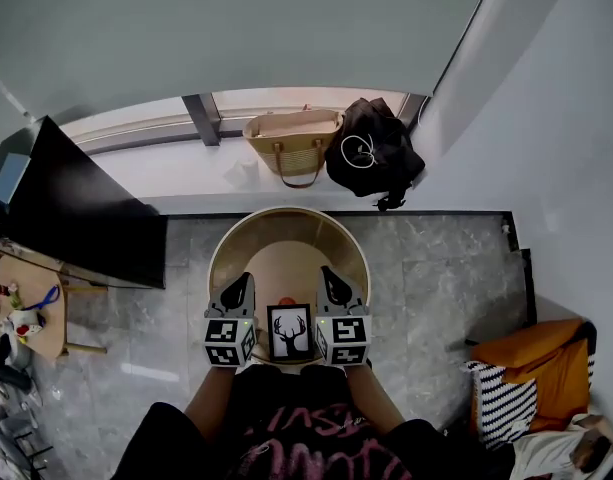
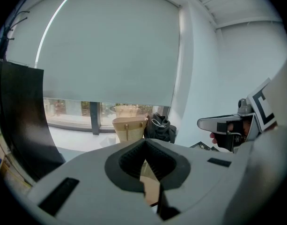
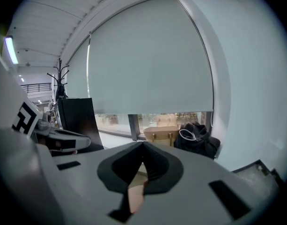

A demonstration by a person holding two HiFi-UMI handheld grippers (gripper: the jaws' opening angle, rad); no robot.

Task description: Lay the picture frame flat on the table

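Picture frame: the picture frame (image 1: 289,332), a dark border round a white antler print, sits at the 6 o'clock edge of the round counter (image 1: 226,243). It seems to be propped up with its face toward the person, though the steep view leaves its tilt unsure.
Handling: it is probably light and stiff, with a glazed front that would be fragile and slick. The side rails or top edge look like the best hold, followed by a slow tip backward.
Left tool: the left tool (image 1: 240,286) is at the frame's 9 o'clock, just beside it. Its jaws are together and hold nothing.
Right tool: the right tool (image 1: 332,280) is at the frame's 3 o'clock, also closed and empty.
Behind the frame: a small orange object (image 1: 286,301) lies at 12 o'clock.
Beyond the counter: a woven bag (image 1: 291,138) and a black bag (image 1: 376,148) are at 12 to 1 o'clock.
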